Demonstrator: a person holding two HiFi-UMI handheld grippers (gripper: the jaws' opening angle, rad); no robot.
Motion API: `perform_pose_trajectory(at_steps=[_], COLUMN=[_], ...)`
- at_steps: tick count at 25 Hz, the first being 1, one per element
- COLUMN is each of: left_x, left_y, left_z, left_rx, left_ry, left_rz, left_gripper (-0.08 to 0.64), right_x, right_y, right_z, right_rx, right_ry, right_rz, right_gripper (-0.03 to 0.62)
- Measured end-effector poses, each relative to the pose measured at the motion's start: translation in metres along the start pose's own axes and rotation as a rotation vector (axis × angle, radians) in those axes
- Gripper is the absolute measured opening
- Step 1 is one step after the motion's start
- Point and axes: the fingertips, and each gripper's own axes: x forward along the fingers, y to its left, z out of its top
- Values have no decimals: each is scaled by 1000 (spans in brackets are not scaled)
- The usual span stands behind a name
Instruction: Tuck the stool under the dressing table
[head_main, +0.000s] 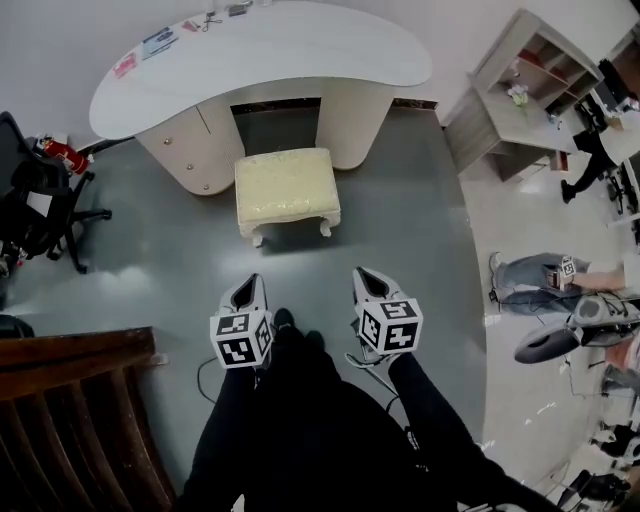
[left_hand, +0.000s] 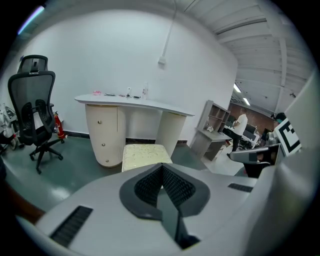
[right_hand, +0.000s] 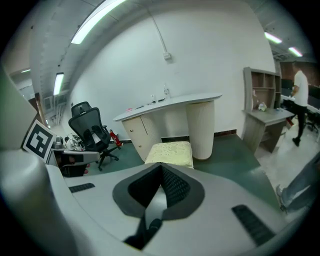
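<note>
Left hand-held gripper (head_main: 250, 283) and right hand-held gripper (head_main: 365, 275): jaws pressed together, nothing held, side by side. Bare grey-green floor (head_main: 410, 230) lies between them and the cream cushioned square stool (head_main: 286, 187). The stool stands just outside the kneehole of the white curved-top desk (head_main: 300, 45), with open floor on both flanks.

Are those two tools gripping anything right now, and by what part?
Nothing is held. The left tool and the right tool both have their jaws together on nothing, short of the stool.
</note>
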Motion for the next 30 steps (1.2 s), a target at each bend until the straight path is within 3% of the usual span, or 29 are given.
perform_pose_trajectory(at_steps=[8,16,30], left_x=[16,41,152], left_y=[14,47,121], left_z=[-11,-35,-47], left_rx=[-42,-94,-142], left_ry=[61,201,360], left_rz=[56,134,150], left_gripper=[8,8,8], right_x=[14,37,159], right_y=[-27,-42,-58], right_z=[-17,-24,-26], right_rx=[-33,83,120], right_ry=[86,178,364], right_rz=[-53,-104,-137], right_gripper=[4,5,5])
